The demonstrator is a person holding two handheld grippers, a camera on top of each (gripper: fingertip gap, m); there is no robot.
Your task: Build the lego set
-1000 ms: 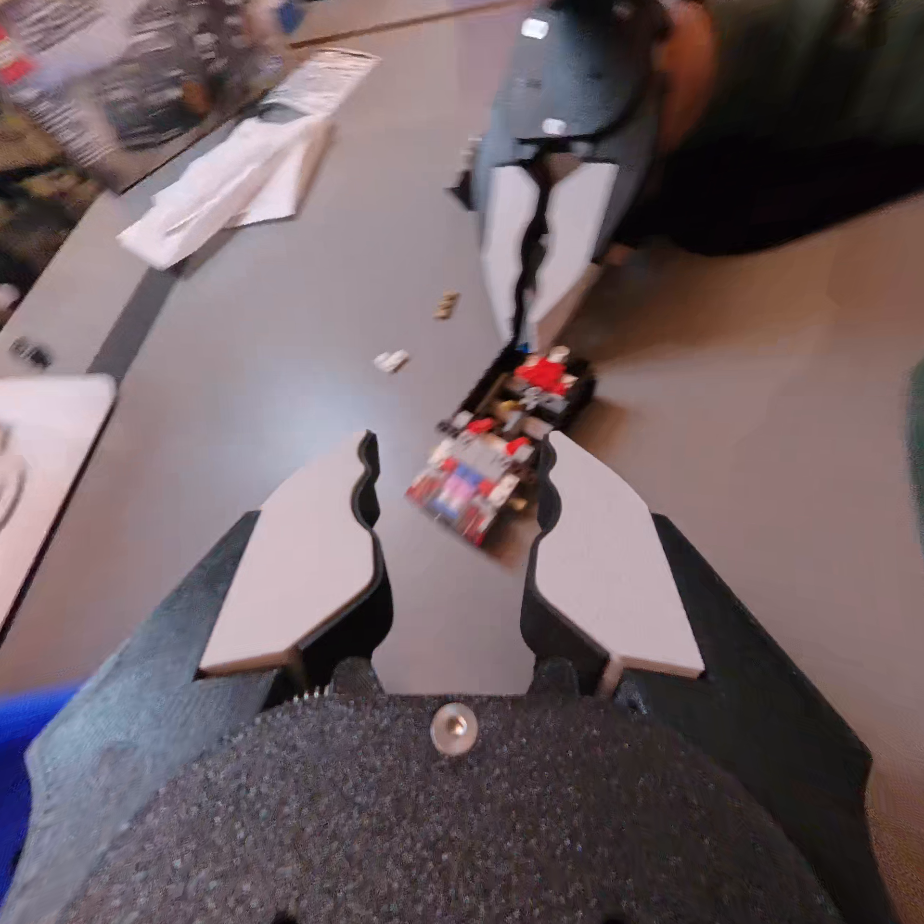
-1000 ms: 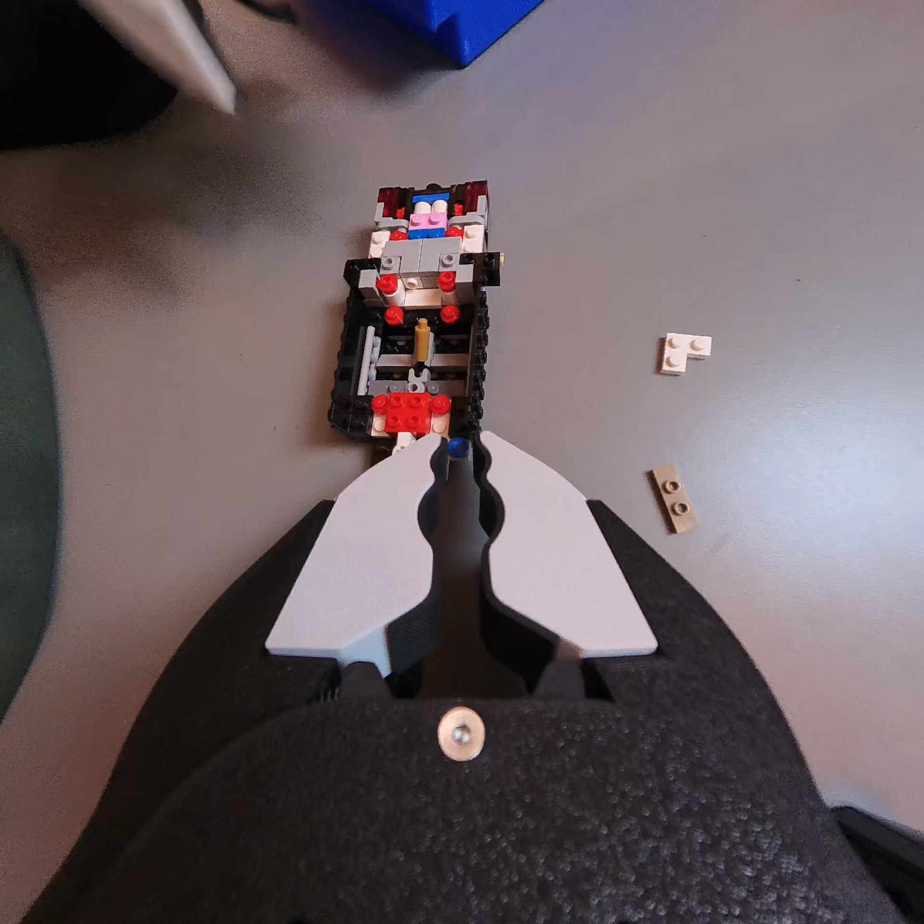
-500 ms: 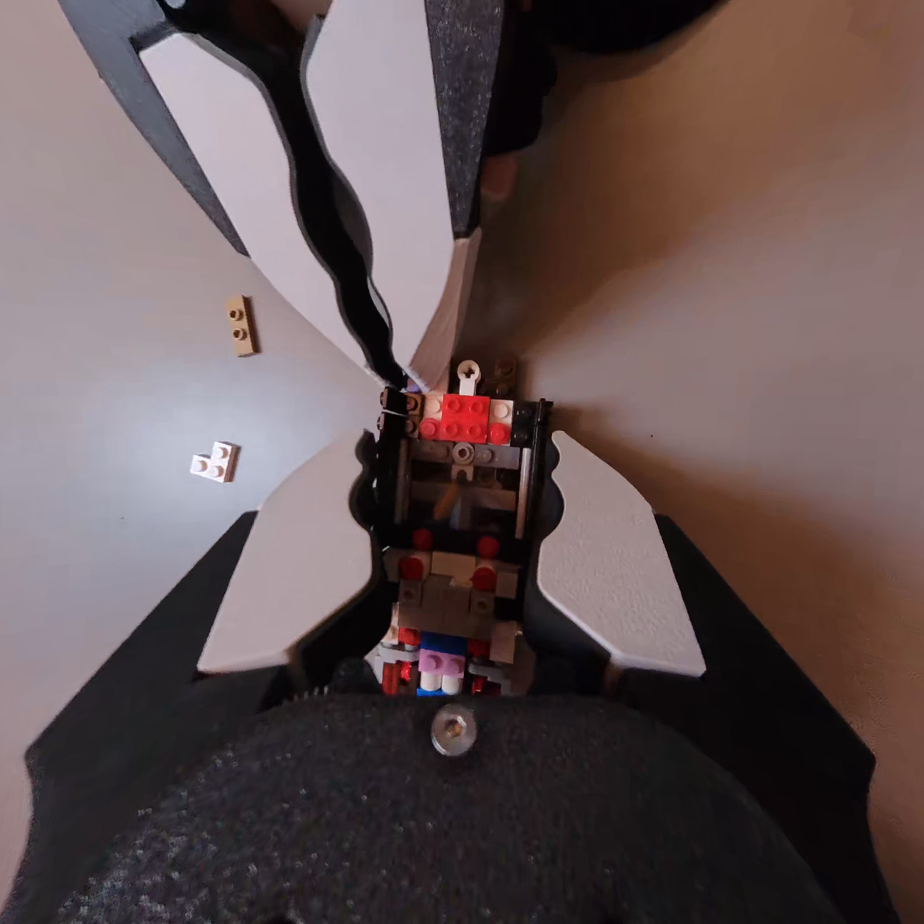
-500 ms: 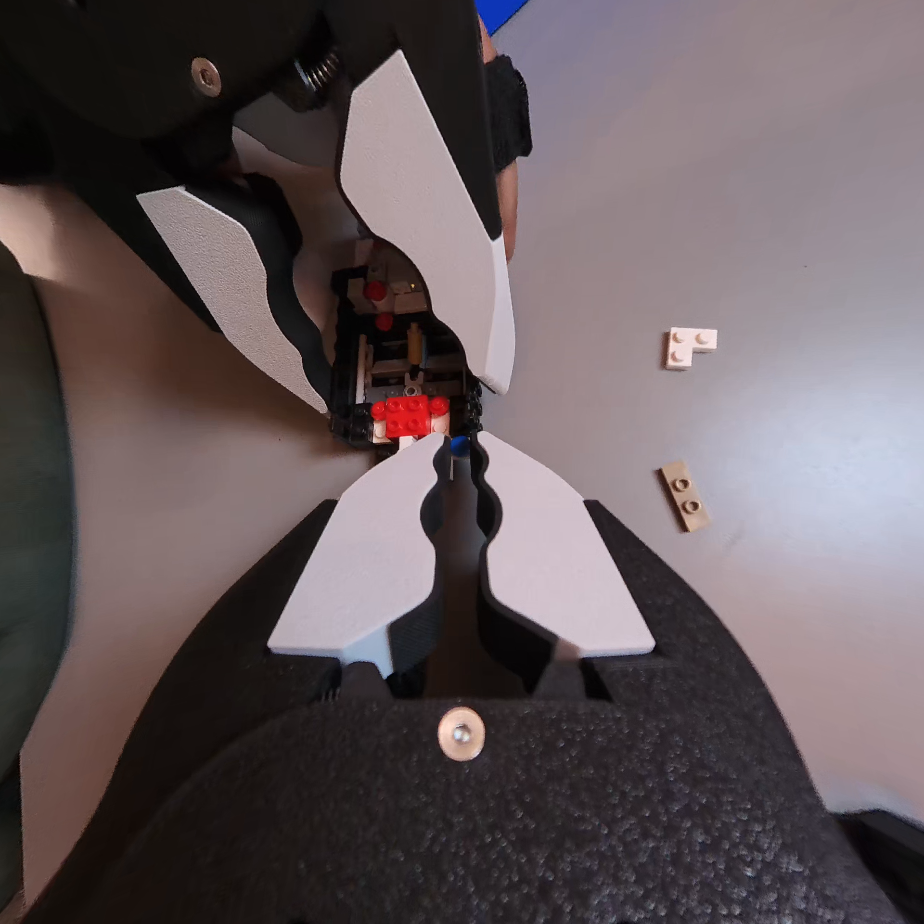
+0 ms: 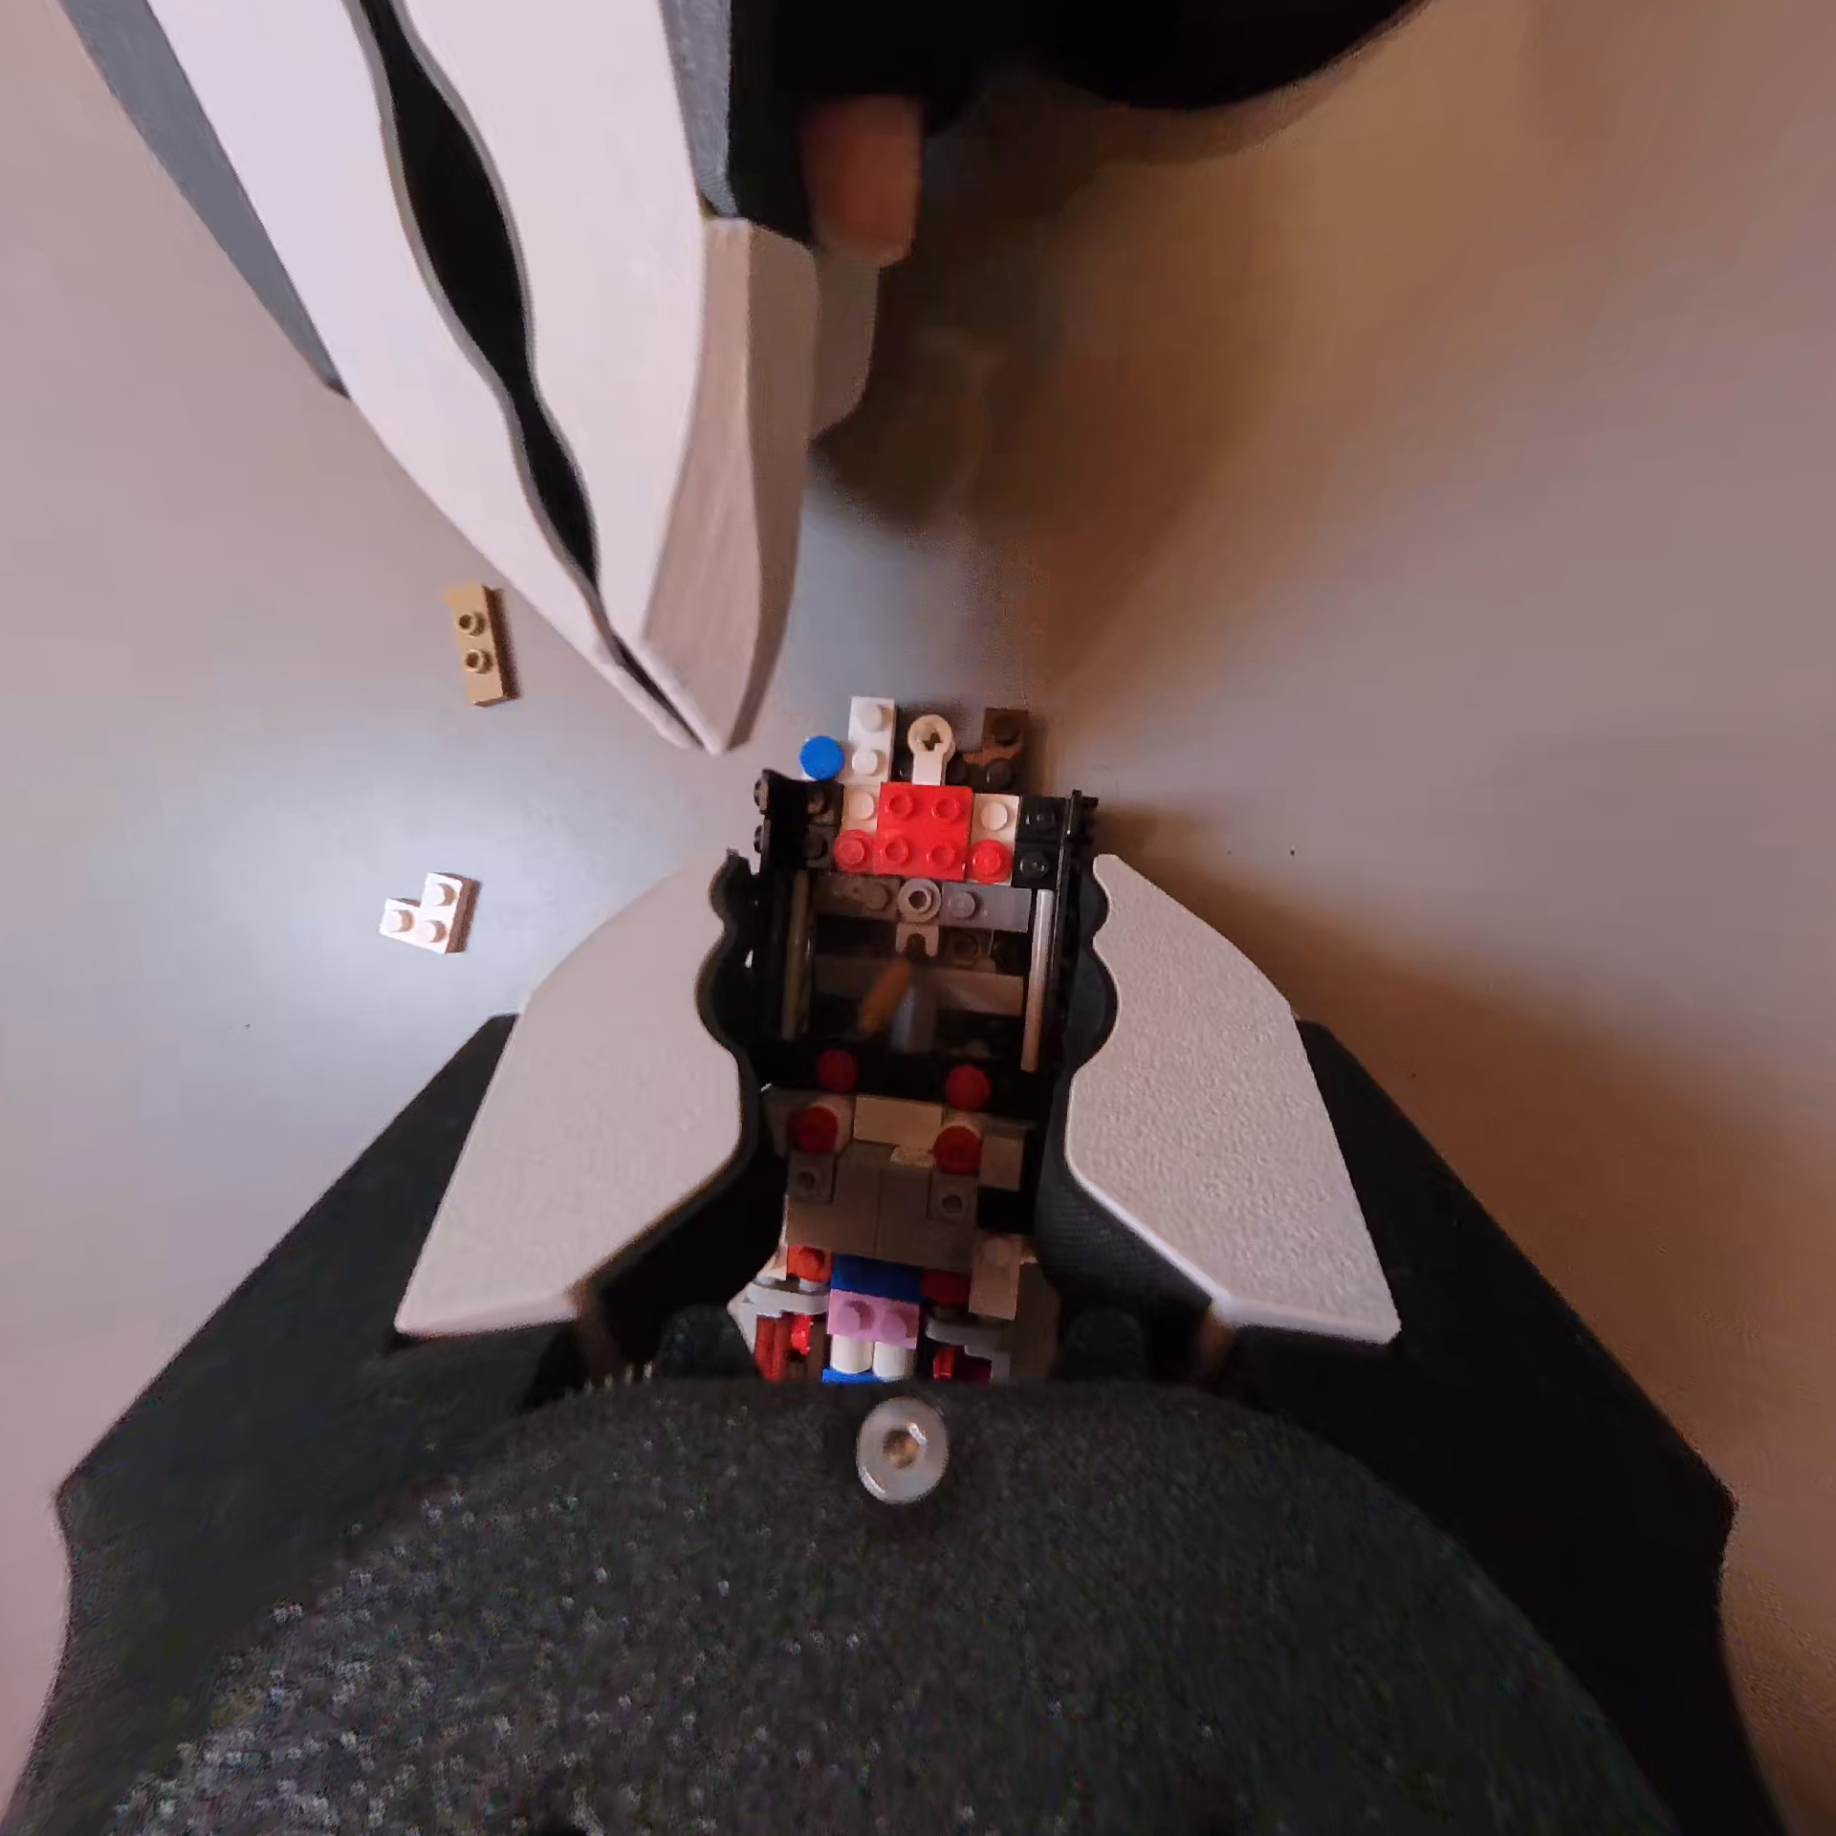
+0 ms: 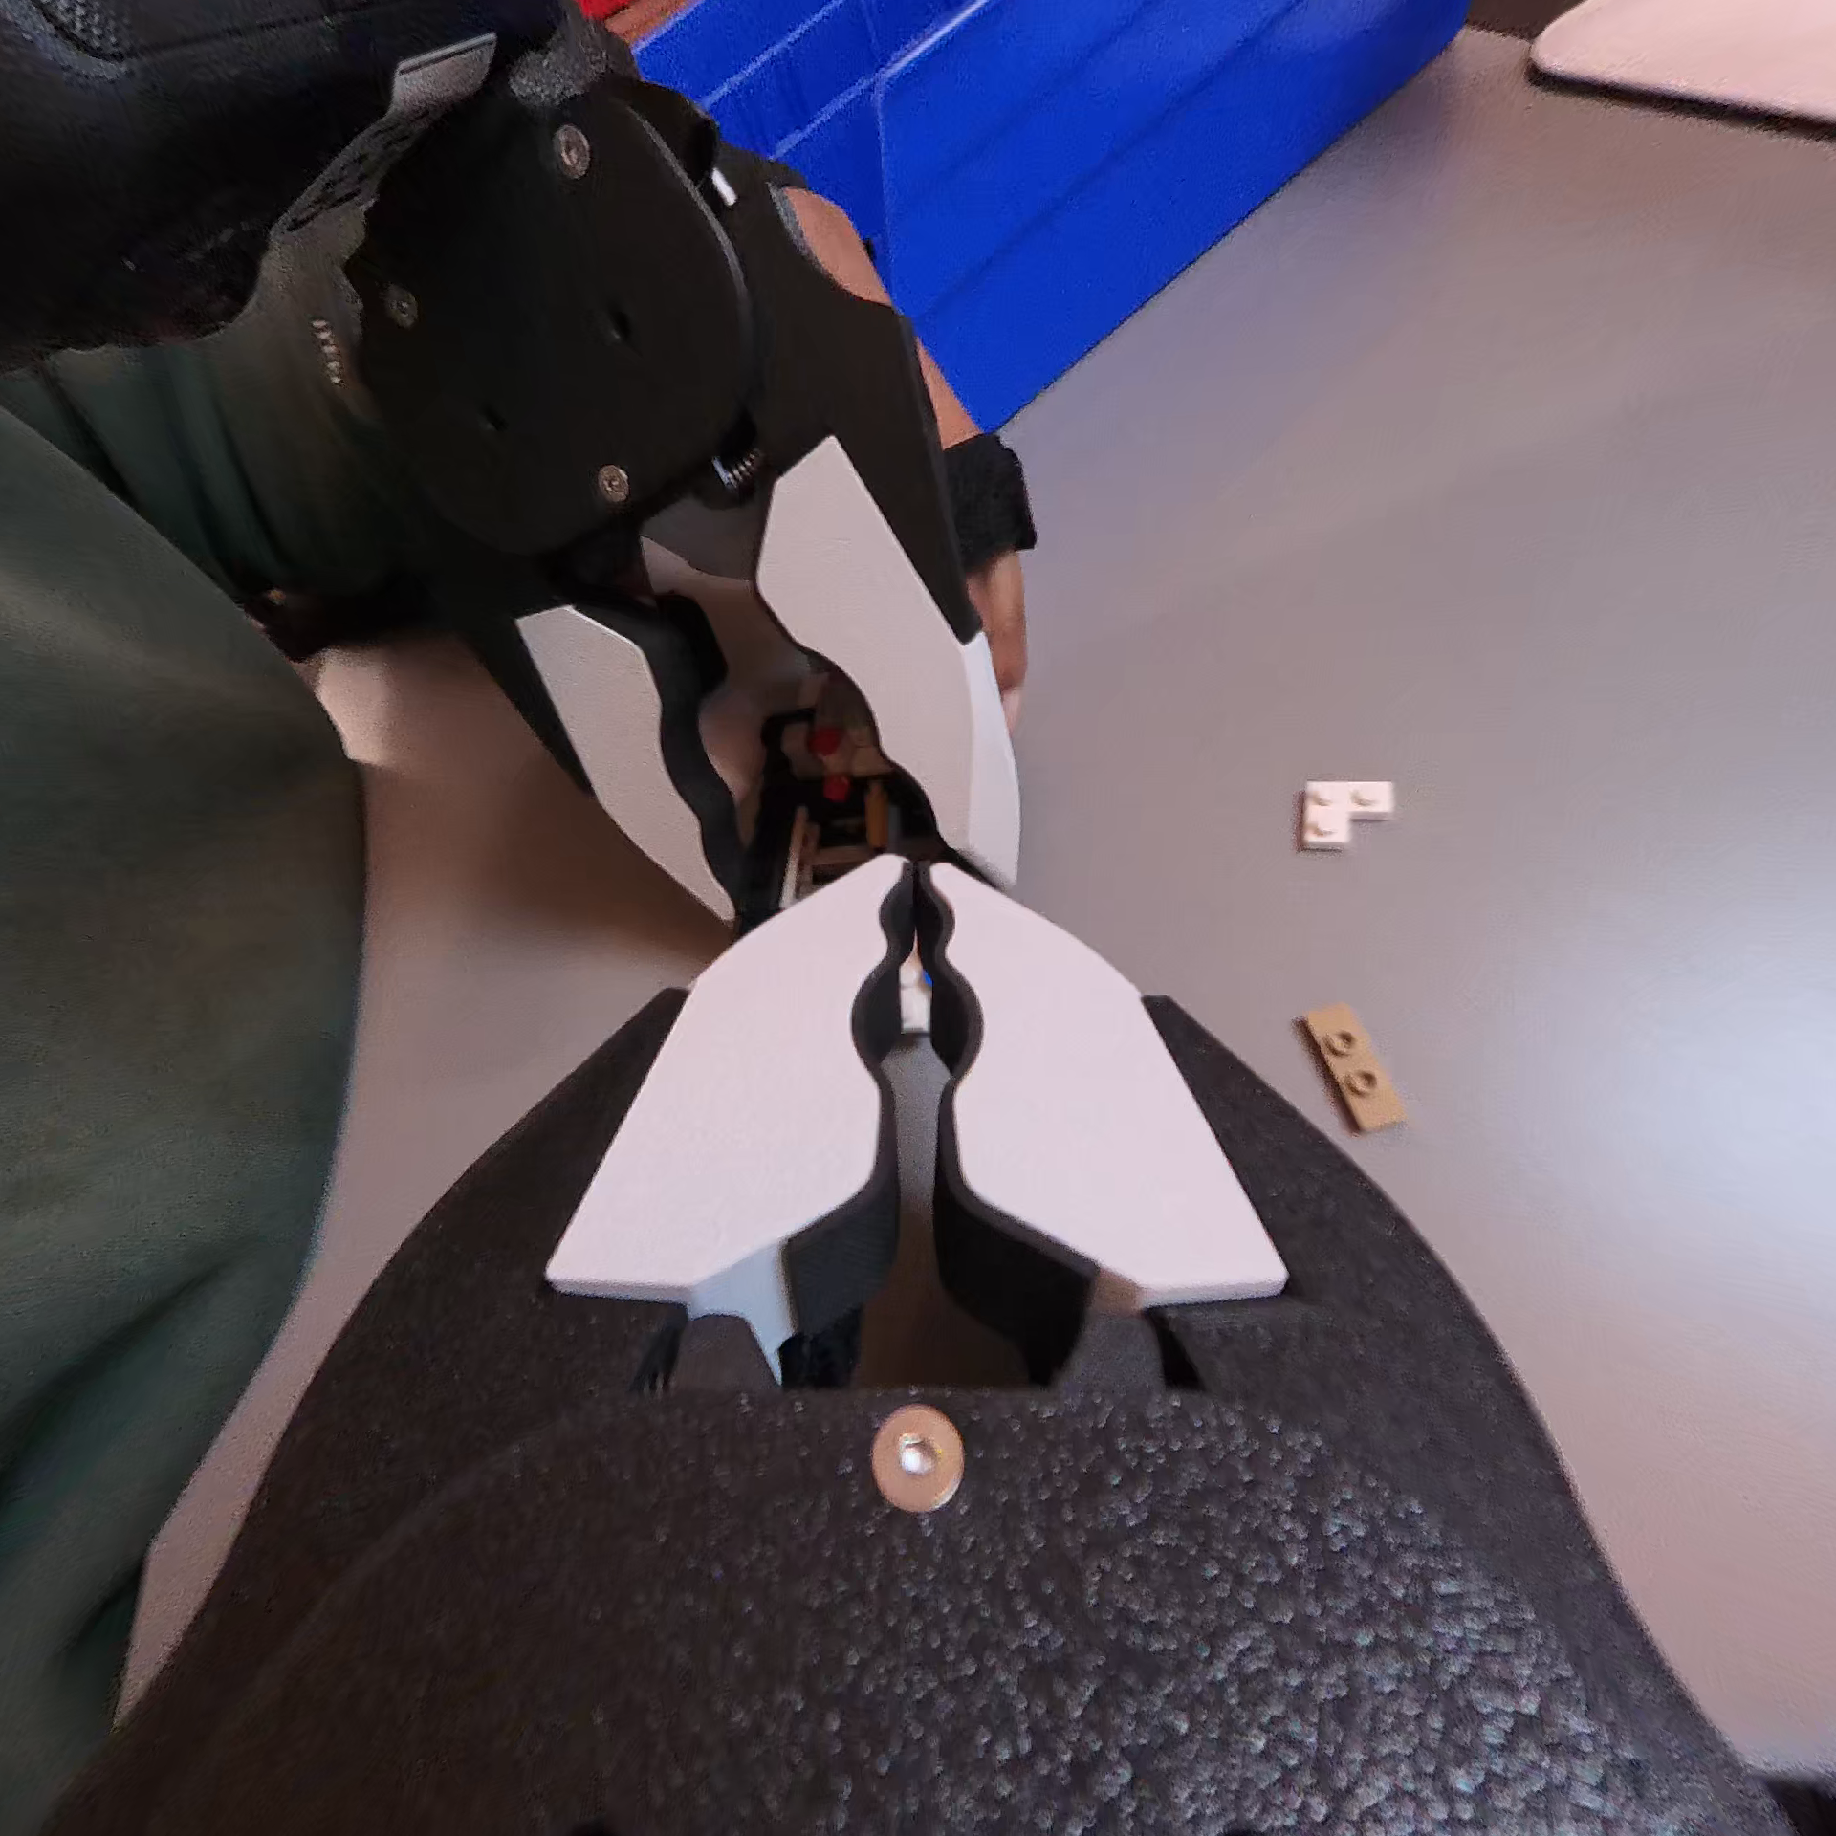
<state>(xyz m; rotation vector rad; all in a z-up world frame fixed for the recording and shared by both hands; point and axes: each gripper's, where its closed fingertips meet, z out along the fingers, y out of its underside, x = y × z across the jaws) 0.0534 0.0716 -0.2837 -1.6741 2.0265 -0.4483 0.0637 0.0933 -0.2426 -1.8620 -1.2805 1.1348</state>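
Straddling the lego car point(image 5: 909, 1003) with the left gripper point(image 5: 909, 919), fingers pressed against both black sides and apparently clamped on it. Lies flat on the grey table point(image 5: 1490, 596), long axis running straight away along those fingers, red plate at the far end, pink and blue bricks at the near end by the gripper body. Hovers just beyond that far end: the right gripper point(image 5: 695, 730), fingers together, tips nearly touching a small blue stud point(image 5: 821, 756) at the car's far left corner. Hard to tell from the right wrist view whether anything sits pinched between the closed tips; looks empty. Lying loose to the left, well apart from the car: a tan plate point(image 5: 481, 644) and a white corner plate point(image 5: 428, 912), both nearer the right gripper, so likely its next pick.
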